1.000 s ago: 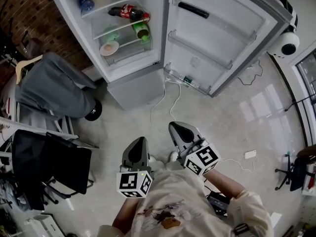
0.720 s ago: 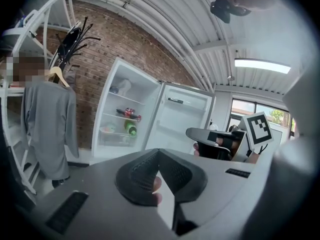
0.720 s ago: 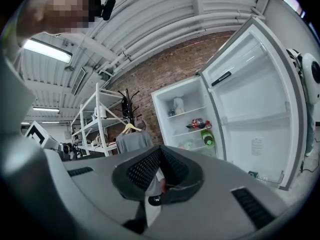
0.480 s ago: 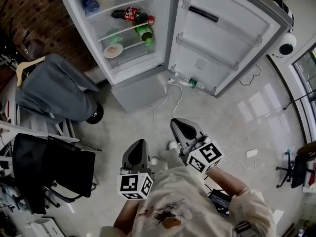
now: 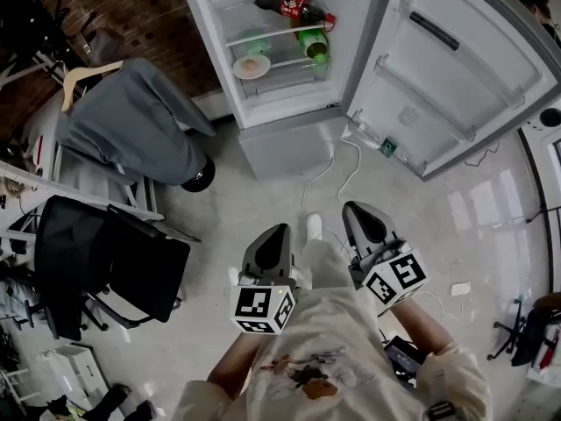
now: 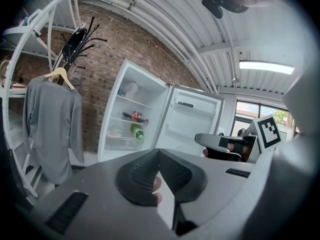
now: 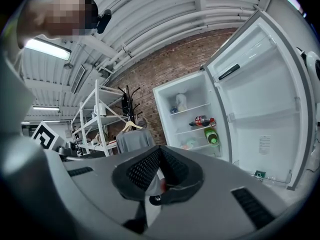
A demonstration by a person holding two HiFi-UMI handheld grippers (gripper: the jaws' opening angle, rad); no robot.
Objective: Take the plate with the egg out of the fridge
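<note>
**A:** Where is the round plate with the egg (image 5: 252,67)?

**B:** On a shelf inside the white fridge (image 5: 289,139), near a fat green bottle (image 5: 313,44). The fridge door is wide open. The plate is well apart from both tongs.

**A:** Are the tongs holding anything?

**B:** No. The left gripper (image 5: 282,229) and the right gripper (image 5: 352,207) are both pinched closed. Their bumpy black pads press together with nothing between. They hang over the shiny floor (image 5: 456,226).

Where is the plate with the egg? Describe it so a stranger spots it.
Start at the white fridge standing open by the brick wall. On the shelf under the lying cola bottle, left of the green bottle, sits the plate: the only flat round thing, with an egg on it.
</note>
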